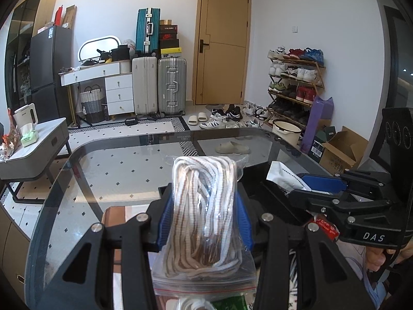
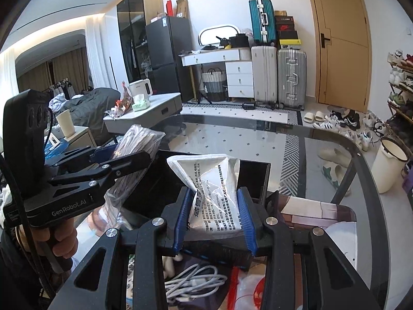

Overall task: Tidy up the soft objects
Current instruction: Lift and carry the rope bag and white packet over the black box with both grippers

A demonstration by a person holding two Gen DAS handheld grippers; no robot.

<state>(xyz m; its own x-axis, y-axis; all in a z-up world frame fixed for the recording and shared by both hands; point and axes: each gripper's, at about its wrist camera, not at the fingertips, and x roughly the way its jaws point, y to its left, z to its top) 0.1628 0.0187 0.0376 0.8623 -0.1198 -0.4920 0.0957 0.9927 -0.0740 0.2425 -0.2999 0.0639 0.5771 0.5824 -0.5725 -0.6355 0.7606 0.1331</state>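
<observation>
My left gripper (image 1: 205, 217) is shut on a clear zip bag of white-and-brown laces (image 1: 204, 214), held up above the glass table (image 1: 108, 170). The same bag (image 2: 136, 152) shows at the left of the right wrist view, clamped in the left gripper (image 2: 124, 155). My right gripper (image 2: 215, 214) is shut on a white soft packet with printed text (image 2: 210, 180). In the left wrist view that packet (image 1: 284, 178) sticks out of the right gripper (image 1: 307, 186) at the right. A black open box (image 2: 155, 180) lies on the table just beyond both bags.
Below the right gripper lie white cables (image 2: 196, 281) and a red-and-clear bag (image 2: 247, 289). A brown mat (image 2: 317, 211) covers the table's right part. Beyond the table stand suitcases (image 1: 157, 85), a shoe rack (image 1: 296, 82), a side table with a kettle (image 1: 25, 116) and a door (image 1: 222, 44).
</observation>
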